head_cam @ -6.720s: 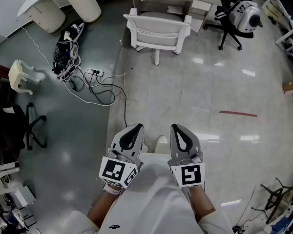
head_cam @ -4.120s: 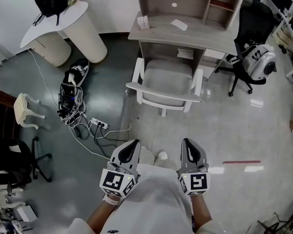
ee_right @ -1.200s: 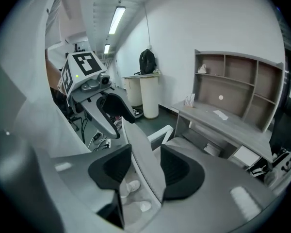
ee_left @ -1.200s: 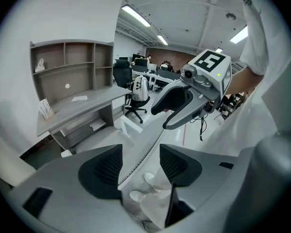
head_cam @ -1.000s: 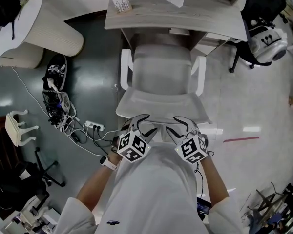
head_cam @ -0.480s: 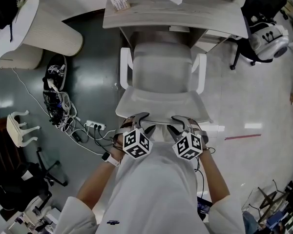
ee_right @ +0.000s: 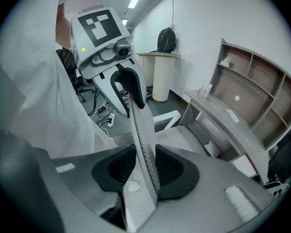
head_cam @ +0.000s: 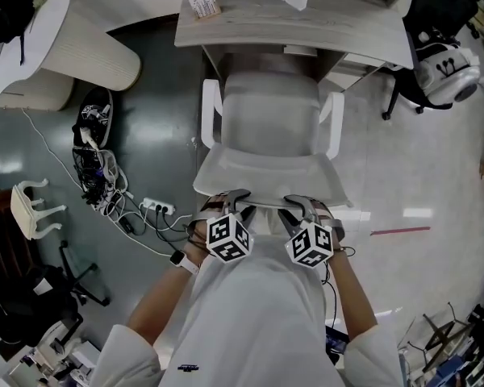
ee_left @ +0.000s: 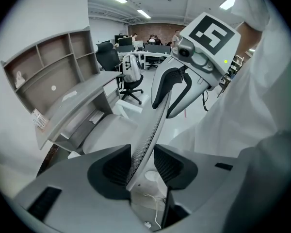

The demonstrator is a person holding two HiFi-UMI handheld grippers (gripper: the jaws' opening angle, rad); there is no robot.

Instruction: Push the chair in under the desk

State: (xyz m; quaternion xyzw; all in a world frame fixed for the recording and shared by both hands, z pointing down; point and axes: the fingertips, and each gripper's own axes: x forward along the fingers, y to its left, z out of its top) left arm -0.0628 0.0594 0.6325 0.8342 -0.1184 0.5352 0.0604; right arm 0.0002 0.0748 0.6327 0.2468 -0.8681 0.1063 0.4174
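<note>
Head view: the white chair [head_cam: 270,123] stands just in front of the desk [head_cam: 250,22], its seat's front near the desk edge and its backrest [head_cam: 262,176] toward the person. The left gripper [head_cam: 235,198] and right gripper [head_cam: 297,205] sit side by side on the backrest's top edge. A power strip [head_cam: 155,209] and cables lie on the floor to the left. Left gripper view: the left gripper [ee_left: 140,164] has just been closing its jaws, and they are clamped on the mesh backrest [ee_left: 153,125], one pad on each face. The right gripper [ee_left: 177,86] holds the same edge further along. Right gripper view: its jaws, also just closing, pinch the backrest [ee_right: 141,130] edge between both pads, with the desk [ee_right: 233,115] beyond.
</note>
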